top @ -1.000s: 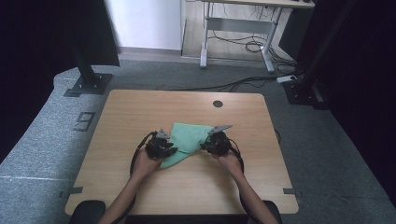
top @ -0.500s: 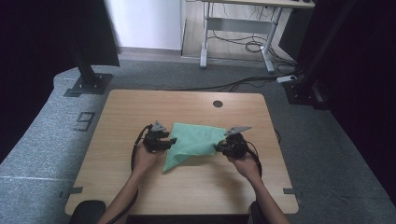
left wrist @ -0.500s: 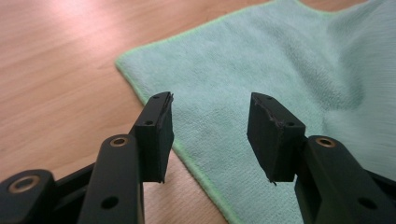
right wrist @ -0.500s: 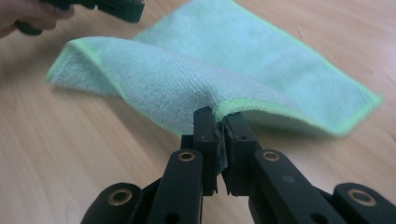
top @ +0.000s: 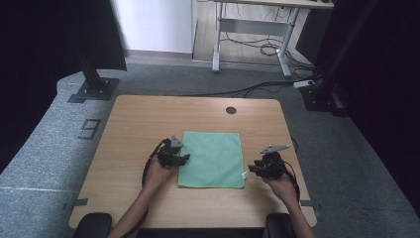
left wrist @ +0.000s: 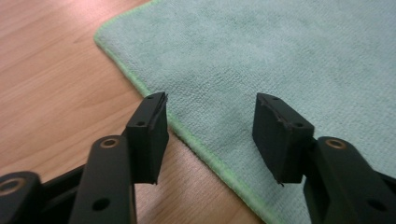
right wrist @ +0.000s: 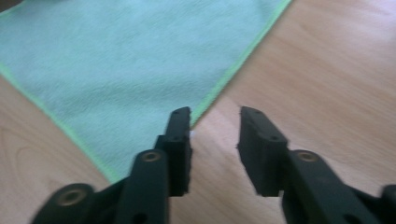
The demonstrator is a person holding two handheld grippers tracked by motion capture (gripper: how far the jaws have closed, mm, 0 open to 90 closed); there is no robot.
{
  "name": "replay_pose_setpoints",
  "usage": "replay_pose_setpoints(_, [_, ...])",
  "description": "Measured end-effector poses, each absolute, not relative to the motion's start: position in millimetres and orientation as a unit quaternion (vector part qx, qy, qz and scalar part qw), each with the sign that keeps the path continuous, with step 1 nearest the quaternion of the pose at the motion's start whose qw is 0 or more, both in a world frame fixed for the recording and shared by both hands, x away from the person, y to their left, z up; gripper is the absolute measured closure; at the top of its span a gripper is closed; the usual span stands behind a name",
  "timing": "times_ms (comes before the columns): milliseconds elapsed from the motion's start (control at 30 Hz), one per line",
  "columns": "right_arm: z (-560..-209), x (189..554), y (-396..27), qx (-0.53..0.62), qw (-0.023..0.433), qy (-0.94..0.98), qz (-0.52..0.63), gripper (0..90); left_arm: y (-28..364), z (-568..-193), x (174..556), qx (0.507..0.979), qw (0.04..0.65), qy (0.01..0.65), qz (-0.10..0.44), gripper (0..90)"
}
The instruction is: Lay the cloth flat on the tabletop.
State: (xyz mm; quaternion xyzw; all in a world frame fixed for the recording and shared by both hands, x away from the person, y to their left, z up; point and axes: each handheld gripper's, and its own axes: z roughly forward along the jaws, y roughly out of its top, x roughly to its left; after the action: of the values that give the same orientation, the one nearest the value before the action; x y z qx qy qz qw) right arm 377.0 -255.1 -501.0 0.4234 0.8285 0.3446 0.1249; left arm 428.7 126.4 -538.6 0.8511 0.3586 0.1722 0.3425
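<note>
Between claws, cloth (top: pixel 212 159) lies flat on table (top: pixel 138 119), spread done. Left claw (top: pixel 179 159) at cloth's left edge, jaws just opening, nothing gripped. Right claw (top: pixel 253 168) beside near-right corner, just opening, empty. Left to do: withdraw.

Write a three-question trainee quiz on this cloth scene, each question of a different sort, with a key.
1. True or false: the green cloth lies spread flat on the wooden table.
2. Multiple choice: how do the jaws of the right gripper stand? A) clamped on a cloth corner B) apart, with nothing between them C) shut on a cable
3. Fill in: the left gripper has its open jaws over the cloth's ____.

Key: 1 true. 2 B; they have just been opening, beside the cloth's near right corner. 3 edge; one jaw is over bare wood, the other over cloth.
</note>
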Motion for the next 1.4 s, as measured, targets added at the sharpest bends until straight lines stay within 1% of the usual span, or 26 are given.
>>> replay_pose_setpoints(33, [-501.0, 377.0, -255.1, 0.423, 0.125, 0.828, 0.345, 56.0, 127.5, -536.8, 427.9, 0.851, 0.344, 0.357, 0.173, 43.7])
replay_pose_setpoints(67, [-500.4, 377.7, -254.3, 0.422, 0.131, 0.827, 0.348, 52.9, 128.6, -534.7, 426.4, 0.85, 0.35, 0.356, 0.17, 42.0])
replay_pose_setpoints(133, [-500.0, 379.8, -250.8, 0.423, 0.14, 0.824, 0.351, 45.2, 129.5, -532.6, 423.9, 0.851, 0.348, 0.357, 0.165, 34.6])
replay_pose_setpoints(167, [-501.1, 382.0, -247.7, 0.423, 0.146, 0.822, 0.352, 40.5, 129.4, -532.6, 423.0, 0.852, 0.343, 0.359, 0.169, 27.1])
replay_pose_setpoints(233, [-504.8, 386.1, -242.1, 0.423, 0.162, 0.821, 0.348, 35.4, 129.5, -534.0, 419.3, 0.852, 0.327, 0.364, 0.185, 17.5])
replay_pose_setpoints(300, [-511.3, 392.2, -236.6, 0.423, 0.178, 0.819, 0.344, 28.6, 131.4, -537.3, 416.9, 0.851, 0.32, 0.372, 0.186, 13.8])
replay_pose_setpoints(433, [-528.2, 408.3, -228.5, 0.439, 0.186, 0.81, 0.341, 21.0, 137.4, -544.2, 416.1, 0.846, 0.321, 0.387, 0.174, 13.4])
replay_pose_setpoints(533, [-538.2, 416.7, -224.7, 0.444, 0.196, 0.811, 0.327, 19.9, 139.1, -544.3, 415.9, 0.844, 0.32, 0.394, 0.171, 13.6])
replay_pose_setpoints(667, [-545.6, 420.7, -223.8, 0.445, 0.194, 0.815, 0.316, 18.1, 140.5, -543.8, 413.1, 0.844, 0.315, 0.396, 0.179, 13.7])
replay_pose_setpoints(1100, [-547.4, 404.7, -199.3, 0.427, 0.188, 0.82, 0.33, 20.1, 165.1, -543.3, 394.4, 0.838, 0.31, 0.408, 0.187, 13.9])
replay_pose_setpoints(1400, [-546.9, 398.6, -186.1, 0.415, 0.179, 0.828, 0.332, 20.2, 174.7, -540.0, 382.9, 0.842, 0.292, 0.411, 0.194, 14.2])
